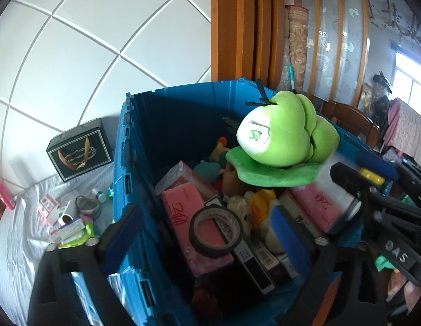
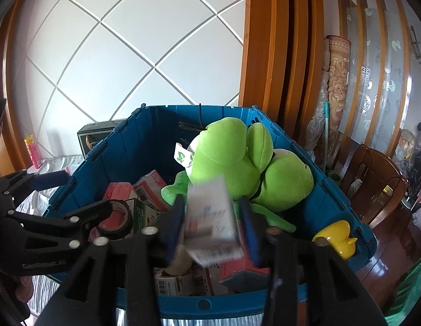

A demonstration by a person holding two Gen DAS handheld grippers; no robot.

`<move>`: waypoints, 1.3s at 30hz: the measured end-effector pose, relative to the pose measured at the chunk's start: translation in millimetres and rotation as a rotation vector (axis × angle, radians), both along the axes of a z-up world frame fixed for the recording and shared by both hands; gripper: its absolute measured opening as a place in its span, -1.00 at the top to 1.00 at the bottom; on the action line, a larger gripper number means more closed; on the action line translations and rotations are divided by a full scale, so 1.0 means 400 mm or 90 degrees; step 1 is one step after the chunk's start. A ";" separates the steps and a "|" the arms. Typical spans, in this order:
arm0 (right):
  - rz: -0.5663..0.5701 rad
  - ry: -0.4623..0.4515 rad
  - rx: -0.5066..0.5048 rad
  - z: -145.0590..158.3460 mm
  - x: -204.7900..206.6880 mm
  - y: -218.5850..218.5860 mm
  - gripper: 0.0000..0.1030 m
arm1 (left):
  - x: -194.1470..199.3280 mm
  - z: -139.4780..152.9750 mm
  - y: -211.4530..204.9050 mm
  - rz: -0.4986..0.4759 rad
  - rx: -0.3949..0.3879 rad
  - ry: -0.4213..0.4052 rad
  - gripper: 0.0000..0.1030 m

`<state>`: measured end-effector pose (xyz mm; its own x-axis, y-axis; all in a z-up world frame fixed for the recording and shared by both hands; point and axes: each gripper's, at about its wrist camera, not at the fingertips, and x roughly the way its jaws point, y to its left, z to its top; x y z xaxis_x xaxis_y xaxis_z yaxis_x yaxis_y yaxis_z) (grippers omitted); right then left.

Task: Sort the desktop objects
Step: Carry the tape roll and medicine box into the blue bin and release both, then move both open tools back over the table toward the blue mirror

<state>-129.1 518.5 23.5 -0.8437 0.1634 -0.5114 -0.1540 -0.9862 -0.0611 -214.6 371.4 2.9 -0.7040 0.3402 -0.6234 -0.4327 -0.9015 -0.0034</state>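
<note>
My right gripper [image 2: 211, 225] clamps a small white box [image 2: 210, 214] above the blue crate [image 2: 343, 209]; my left gripper [image 1: 210, 233] is spread apart.

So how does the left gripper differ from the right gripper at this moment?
The left gripper stands open with nothing between its blue pads, while the right gripper is shut on a small white printed carton. The left gripper hangs over the black tape roll at one side of the blue plastic crate; the right gripper sits in front of the green plush frog. Both are over the crate.
</note>
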 end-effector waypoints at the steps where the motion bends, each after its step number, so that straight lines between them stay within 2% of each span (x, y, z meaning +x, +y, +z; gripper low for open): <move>1: -0.003 0.003 0.000 0.002 0.003 0.000 -0.47 | 0.003 0.002 -0.006 0.004 0.001 0.004 -0.97; 3: -0.009 0.010 0.001 0.006 0.008 0.003 -0.60 | 0.008 0.007 -0.019 0.011 0.000 0.011 -0.98; 5: -0.011 0.014 -0.006 0.009 0.010 0.006 -0.64 | 0.012 0.011 -0.032 0.019 -0.001 0.017 -0.98; 9: -0.028 0.022 -0.016 0.012 0.009 0.010 -1.00 | 0.016 0.018 -0.068 0.045 0.001 0.026 -0.99; 20: -0.007 0.042 -0.034 0.029 -0.019 -0.078 -1.00 | 0.003 0.020 -0.260 0.133 0.016 0.038 -0.99; 27: 0.057 0.076 -0.037 0.062 -0.039 -0.236 -1.00 | -0.009 -0.018 -0.458 0.193 0.007 0.022 -0.99; 34: 0.129 0.098 -0.036 0.079 -0.060 -0.469 -1.00 | -0.022 -0.075 -0.686 0.242 -0.006 -0.010 -0.99; 39: 0.170 0.086 -0.040 0.051 -0.079 -0.648 -1.00 | -0.031 -0.133 -0.822 0.257 -0.014 -0.042 -0.99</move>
